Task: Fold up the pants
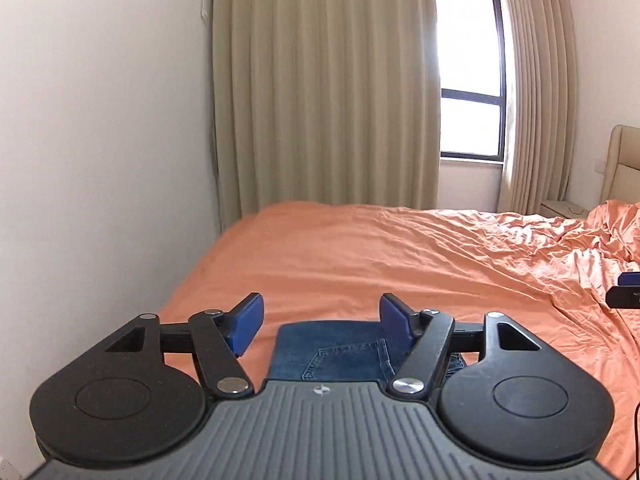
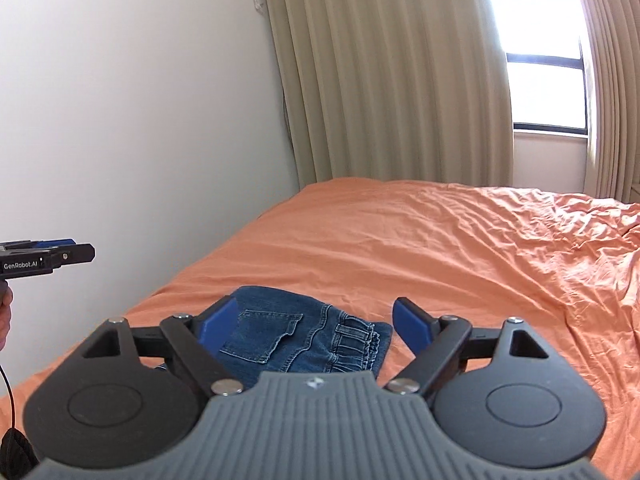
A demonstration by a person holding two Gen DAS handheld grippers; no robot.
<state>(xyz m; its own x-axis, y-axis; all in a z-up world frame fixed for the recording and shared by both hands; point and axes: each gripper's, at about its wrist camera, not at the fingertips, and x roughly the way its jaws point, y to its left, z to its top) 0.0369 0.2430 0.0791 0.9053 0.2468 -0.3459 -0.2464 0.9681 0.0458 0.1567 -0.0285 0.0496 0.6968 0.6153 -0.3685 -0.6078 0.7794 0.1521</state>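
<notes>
Blue denim pants (image 2: 304, 336) lie folded into a small packet on the orange bed sheet (image 2: 440, 248), back pocket up and gathered waistband to the right. In the left wrist view the same pants (image 1: 340, 354) show just beyond the gripper body. My left gripper (image 1: 322, 322) hangs above them, open, its blue pads wide apart with nothing between. My right gripper (image 2: 316, 326) is also open and raised over the packet, touching nothing. At the left edge of the right wrist view the left gripper (image 2: 60, 254) shows from the side.
A white wall (image 1: 100, 140) runs along the bed's left side. Beige curtains (image 1: 320, 88) and a bright window (image 1: 468, 60) stand behind the bed. The sheet is rumpled at the right (image 1: 592, 248), near a padded headboard (image 1: 624, 168). A hand (image 2: 5, 308) shows at the left edge.
</notes>
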